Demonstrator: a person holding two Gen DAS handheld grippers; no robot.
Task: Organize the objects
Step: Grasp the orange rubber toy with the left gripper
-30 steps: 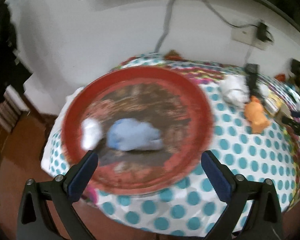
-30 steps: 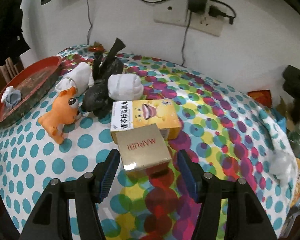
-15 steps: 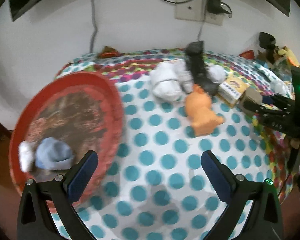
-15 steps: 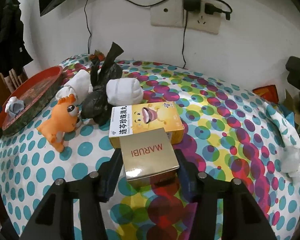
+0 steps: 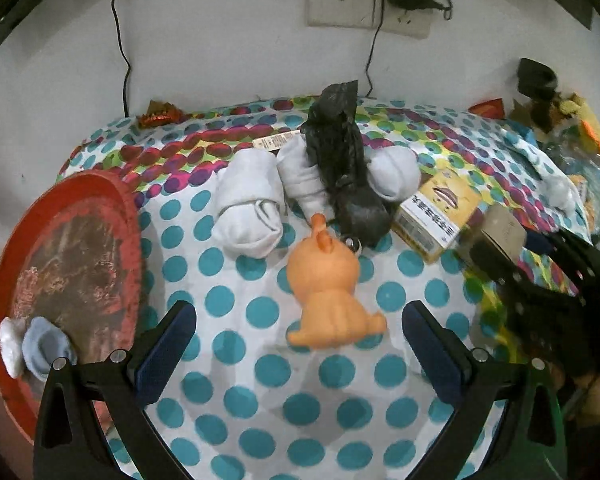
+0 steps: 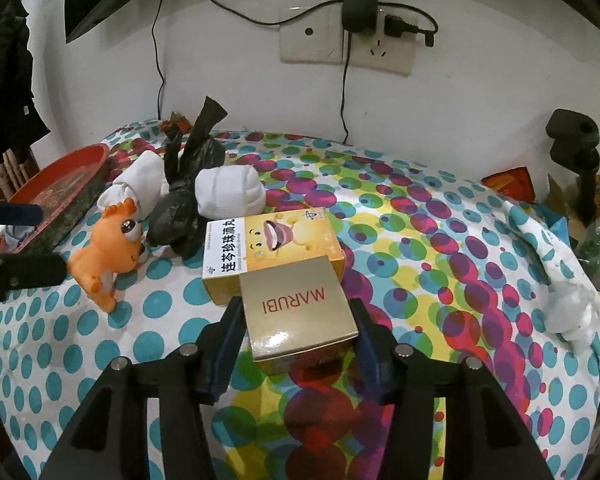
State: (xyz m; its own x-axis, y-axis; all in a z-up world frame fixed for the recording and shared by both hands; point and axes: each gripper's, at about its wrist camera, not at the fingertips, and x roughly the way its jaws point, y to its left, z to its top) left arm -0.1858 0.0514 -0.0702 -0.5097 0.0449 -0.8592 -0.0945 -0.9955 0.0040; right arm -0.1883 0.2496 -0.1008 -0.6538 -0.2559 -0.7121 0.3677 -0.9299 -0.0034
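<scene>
on the tabletop [image 6: 440, 240], covered with a polka-dot cloth, the right gripper [image 6: 296, 320] has its two fingers closed against the sides of a gold box [image 6: 296, 308] printed "marubi", which sits at the 6 o'clock end of the cluster in the right wrist view. touching the box at its 12 o'clock edge lies a yellow box [image 6: 274, 248] with a cartoon mouth and chinese lettering. at 10 o'clock from that, a crumpled black bag [image 6: 184, 208] rests between rolled white socks [image 6: 230, 192], and an orange toy animal [image 6: 112, 248] stands just beside the bag at 9 o'clock. a red tray [image 6: 72, 184] sits at the tabletop's edge at 9 o'clock.

in the left wrist view, the left gripper [image 5: 300, 340] hangs wide open and holds nothing, its fingers spread either side of the orange toy animal [image 5: 328, 284] without touching it. the red tray [image 5: 72, 248] lies at 9 o'clock, with a small blue sock [image 5: 44, 348] and a white bundle [image 5: 10, 344] near its 7 o'clock rim. the rolled white socks [image 5: 252, 212], the black bag [image 5: 344, 160] and the yellow box [image 5: 440, 212] lie beyond the toy toward 12 and 2 o'clock. the right gripper [image 5: 500, 248] shows at 3 o'clock, with the gold box [image 5: 504, 228] in its fingers. a wall socket [image 6: 340, 44] with plugs sits above the tabletop.
</scene>
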